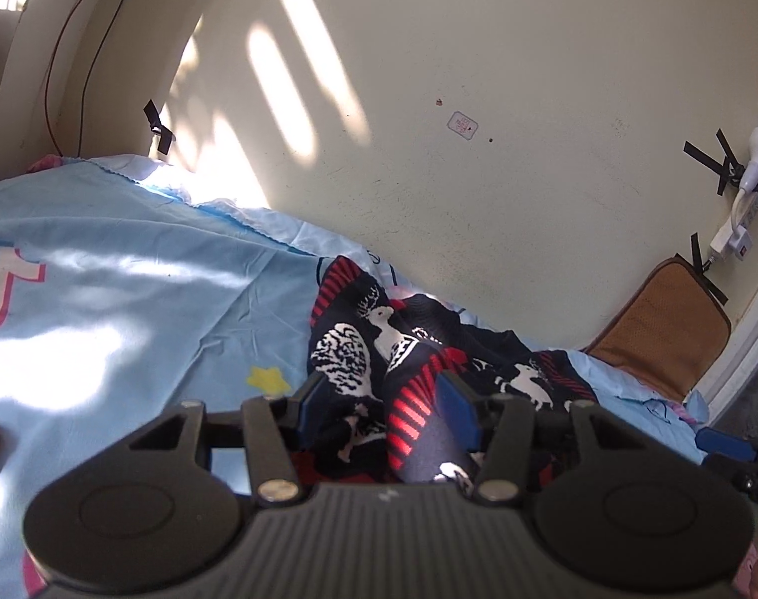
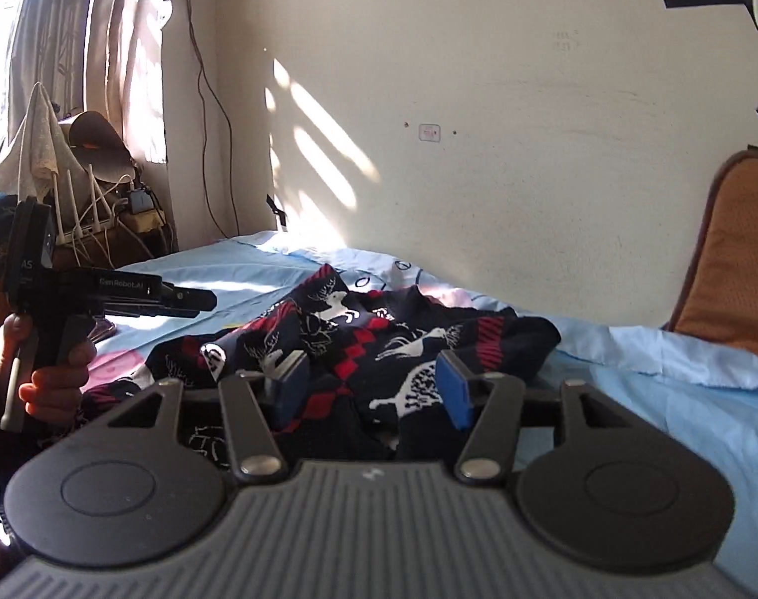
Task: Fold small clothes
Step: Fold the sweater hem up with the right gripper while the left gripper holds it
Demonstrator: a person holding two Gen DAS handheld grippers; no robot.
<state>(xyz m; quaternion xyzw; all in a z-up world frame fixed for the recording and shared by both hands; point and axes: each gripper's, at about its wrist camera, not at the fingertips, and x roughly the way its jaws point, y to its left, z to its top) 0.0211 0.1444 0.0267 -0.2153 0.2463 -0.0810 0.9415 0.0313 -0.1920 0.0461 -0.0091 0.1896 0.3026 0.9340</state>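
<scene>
Both hand-held grippers show from their own wrist cameras, each filling the lower part of its frame. Left hand-held gripper (image 1: 383, 412): its two blue-padded fingers stand apart with a bunched fold of the dark sweater (image 1: 418, 359) between them; whether the pads press on the cloth cannot be told, since the fold hides their inner faces. Right hand-held gripper (image 2: 371, 389): its two fingers stand apart above the same sweater, with cloth showing behind the gap and no pad clearly touching it.

One garment is in view, a navy knit sweater (image 2: 379, 339) with white deer and red stripes, lying crumpled on a bed covered by a light blue sheet (image 1: 129, 299). It sits at centre frame in both views, near the cream wall (image 1: 478, 75). Its sleeves and outline are lost in the folds.

At the left edge of the right wrist view, a person's hand (image 2: 49, 374) grips the handle of the left device; the arm is cut off by the frame. One brown cushion (image 1: 663, 329) leans against the wall at the right, partly cut off in the right wrist view. Behind the bed at upper left of that view, a cluttered stand with cables (image 2: 104, 209) is hard to make out against the bright curtain (image 2: 79, 50).
</scene>
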